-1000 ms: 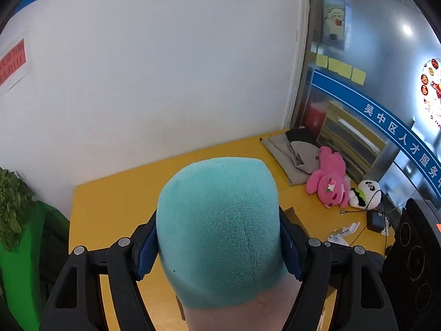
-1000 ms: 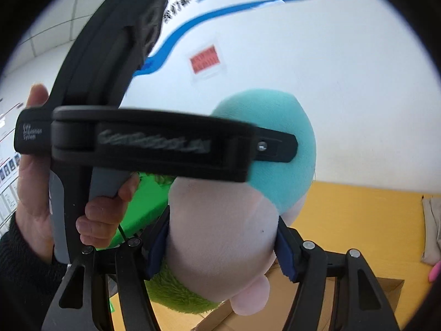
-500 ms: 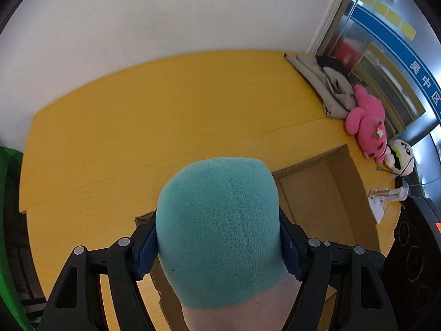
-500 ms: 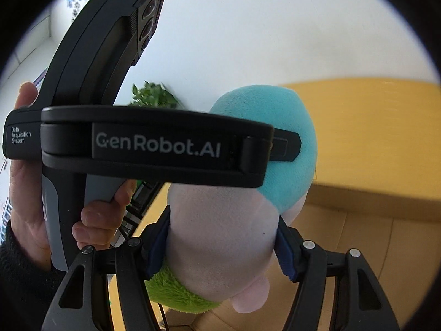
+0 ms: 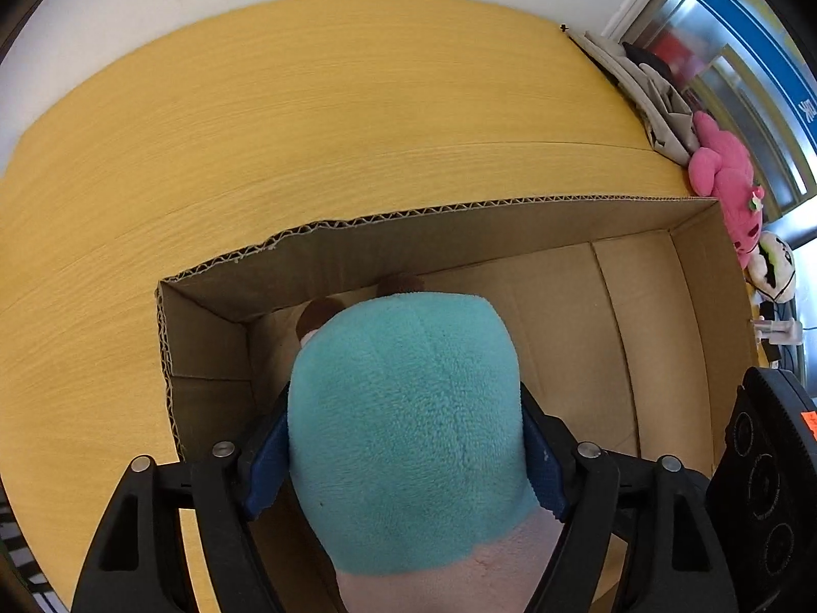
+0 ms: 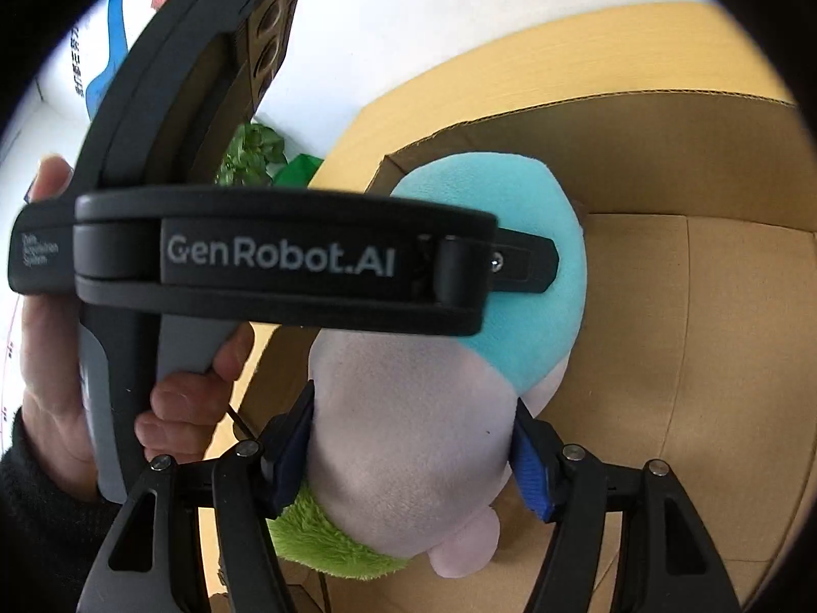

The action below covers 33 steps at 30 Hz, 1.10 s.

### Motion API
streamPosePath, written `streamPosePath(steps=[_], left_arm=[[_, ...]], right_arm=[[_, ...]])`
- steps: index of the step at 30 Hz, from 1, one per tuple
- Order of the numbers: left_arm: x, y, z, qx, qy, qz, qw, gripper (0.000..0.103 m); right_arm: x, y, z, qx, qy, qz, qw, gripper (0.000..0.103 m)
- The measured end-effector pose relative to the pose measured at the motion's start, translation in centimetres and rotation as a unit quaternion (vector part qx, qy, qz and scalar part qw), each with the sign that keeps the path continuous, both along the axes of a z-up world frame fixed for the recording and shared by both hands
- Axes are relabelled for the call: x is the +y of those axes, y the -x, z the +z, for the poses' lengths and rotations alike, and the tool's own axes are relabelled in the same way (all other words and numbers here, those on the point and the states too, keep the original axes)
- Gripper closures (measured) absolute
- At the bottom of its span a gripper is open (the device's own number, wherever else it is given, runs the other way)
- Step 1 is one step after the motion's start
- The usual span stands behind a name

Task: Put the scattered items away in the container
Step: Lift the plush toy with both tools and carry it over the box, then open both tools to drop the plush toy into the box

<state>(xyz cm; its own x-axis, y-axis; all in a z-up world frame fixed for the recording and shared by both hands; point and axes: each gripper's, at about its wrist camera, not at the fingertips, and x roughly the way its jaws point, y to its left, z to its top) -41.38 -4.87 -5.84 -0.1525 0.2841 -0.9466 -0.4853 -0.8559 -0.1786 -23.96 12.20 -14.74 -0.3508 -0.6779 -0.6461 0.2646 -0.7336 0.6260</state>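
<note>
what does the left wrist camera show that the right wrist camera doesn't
Only the left wrist view shows the pink plush toy, the panda plush and folded grey clothes along the table's edge. Only the right wrist view shows the person's hand and a green plant. Both show the teal-and-pink plush toy gripped over the cardboard box.

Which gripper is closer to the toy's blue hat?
Left. The left gripper presses its fingers on the blue hat itself, one on each side. The right gripper squeezes the toy's pale part, just below the hat.
</note>
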Motion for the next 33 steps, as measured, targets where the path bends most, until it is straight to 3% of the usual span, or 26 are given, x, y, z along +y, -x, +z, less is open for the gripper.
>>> streamPosePath(steps=[3, 6, 11, 18, 20, 22, 24, 25, 26, 30, 32, 33], left_arm=[[-0.1, 0.1, 0.4, 0.006, -0.001, -0.002, 1.0000, 0.011], [-0.7, -0.3, 1.5, 0.023, -0.006, -0.002, 0.9997, 0.011], [-2.4, -2.0, 5.5, 0.071, -0.024, 0.003, 0.9972, 0.011], [-8.0, -9.6, 10.6, 0.145, -0.074, 0.023, 0.9864, 0.010], [-9.7, -12.0, 10.4, 0.149, -0.086, 0.029, 0.9847, 0.009], [-11.1, -14.8, 9.5, 0.151, -0.092, 0.041, 0.9834, 0.009], [-12.8, -17.1, 8.2, 0.143, -0.106, 0.048, 0.9829, 0.009], [-13.4, -18.2, 7.5, 0.138, -0.116, 0.048, 0.9825, 0.009], [-13.8, -19.1, 6.7, 0.128, -0.126, 0.043, 0.9827, 0.009], [-13.4, -22.3, 3.4, 0.099, -0.132, 0.027, 0.9859, 0.009], [-12.9, -23.1, 2.0, 0.087, -0.129, 0.030, 0.9874, 0.009], [-12.6, -23.7, 1.9, 0.106, -0.120, 0.028, 0.9867, 0.009]], right_arm=[[0.4, -0.3, -0.6, -0.002, 0.010, 0.001, 1.000, 0.022], [0.7, -1.0, -0.7, 0.005, 0.004, 0.001, 1.000, 0.016], [1.1, -2.3, -0.3, 0.014, -0.028, -0.002, 1.000, 0.015], [4.7, -3.4, 2.2, 0.032, -0.033, -0.017, 0.999, 0.015], [5.7, -7.3, 2.4, 0.048, -0.035, -0.023, 0.998, 0.015], [7.1, -9.8, 4.7, 0.077, -0.052, -0.015, 0.996, 0.015], [4.4, -8.1, 9.2, 0.110, -0.097, -0.012, 0.989, 0.015], [5.2, -9.3, 9.7, 0.118, -0.112, -0.013, 0.987, 0.015], [6.5, -10.0, 9.7, 0.118, -0.119, -0.018, 0.986, 0.015], [14.5, -15.3, 4.3, 0.091, -0.152, -0.058, 0.982, 0.015], [15.0, -13.9, 2.7, 0.072, -0.161, -0.072, 0.982, 0.015], [15.0, -13.8, 2.6, 0.063, -0.159, -0.076, 0.982, 0.015]])
